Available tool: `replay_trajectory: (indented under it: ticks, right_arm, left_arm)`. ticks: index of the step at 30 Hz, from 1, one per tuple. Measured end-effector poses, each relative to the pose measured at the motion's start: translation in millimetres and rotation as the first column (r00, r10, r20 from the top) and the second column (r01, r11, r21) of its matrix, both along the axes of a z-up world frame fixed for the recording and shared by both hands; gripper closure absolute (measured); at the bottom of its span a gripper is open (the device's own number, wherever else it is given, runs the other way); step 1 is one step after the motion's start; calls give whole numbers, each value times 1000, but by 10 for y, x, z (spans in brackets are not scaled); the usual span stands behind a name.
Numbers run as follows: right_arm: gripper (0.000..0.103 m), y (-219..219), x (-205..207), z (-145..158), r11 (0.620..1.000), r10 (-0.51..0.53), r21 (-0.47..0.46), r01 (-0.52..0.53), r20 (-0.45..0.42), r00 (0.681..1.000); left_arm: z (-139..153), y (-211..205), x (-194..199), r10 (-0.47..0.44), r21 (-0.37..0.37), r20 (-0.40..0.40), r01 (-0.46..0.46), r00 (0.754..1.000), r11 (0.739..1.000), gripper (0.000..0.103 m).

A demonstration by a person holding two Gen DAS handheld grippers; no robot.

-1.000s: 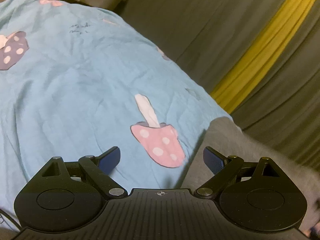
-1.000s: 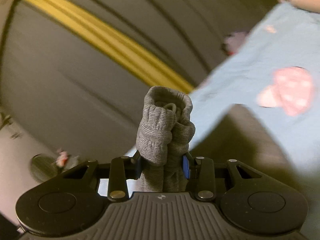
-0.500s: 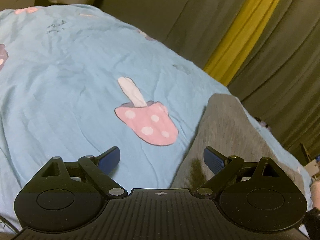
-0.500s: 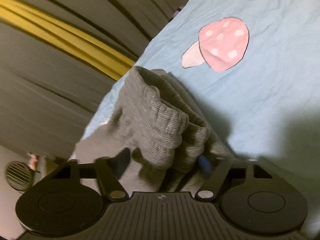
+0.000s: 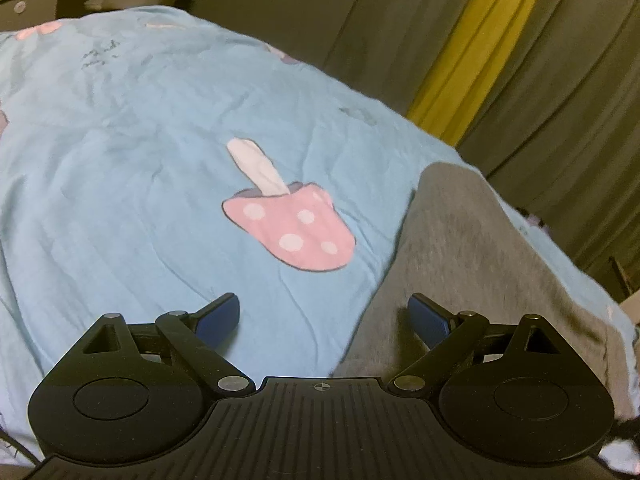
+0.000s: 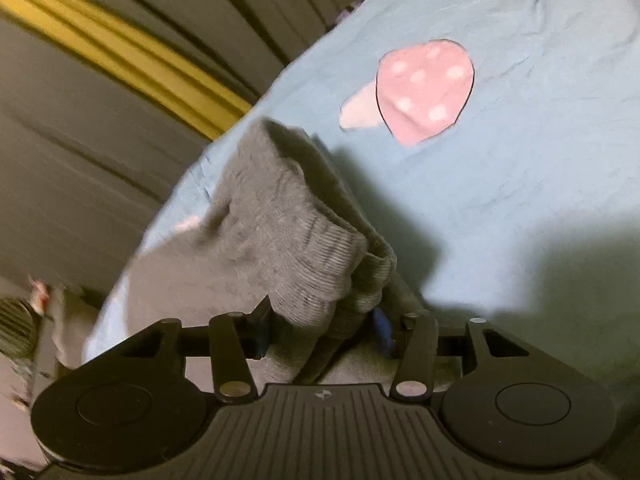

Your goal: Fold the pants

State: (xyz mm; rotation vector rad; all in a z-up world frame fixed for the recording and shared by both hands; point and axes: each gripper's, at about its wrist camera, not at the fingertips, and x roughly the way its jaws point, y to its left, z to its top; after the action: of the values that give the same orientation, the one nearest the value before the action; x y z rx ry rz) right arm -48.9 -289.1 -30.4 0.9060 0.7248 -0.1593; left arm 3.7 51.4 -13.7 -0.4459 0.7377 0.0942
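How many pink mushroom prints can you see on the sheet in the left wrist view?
2. One full pink mushroom lies mid-sheet, left of the grey pants; a partial pink print sits at the blue sheet's far-left edge. Others may be out of view.

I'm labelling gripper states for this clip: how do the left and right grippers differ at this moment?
The left gripper is open with its blue pads wide apart, while the right gripper is shut on the grey pants. The left holds nothing and hangs over the edge of the pants lying on the blue mushroom sheet; the right has a bunched ribbed cuff sticking out past its fingers. Both are the same black build with blue pads.
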Motion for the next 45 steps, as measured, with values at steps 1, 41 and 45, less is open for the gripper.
replay_trajectory:
  ticks: [1,41,45]
  right_arm:
    - [34,6,-18,73,999,1,-39,-1,10,1000]
    - [87,911,235,365,804,295,-548,-231,29,955]
    - [83,1057,191,252,729,345,-616,-297,-43,937]
  left_arm:
    - [10,-22,-9,-12,10,4,12,1000,1000,7]
    - [-167,-424,184,-175,174,-95,190,980,966,0]
    - [-167,-442,190,-176,180,-98,192,979,965,0]
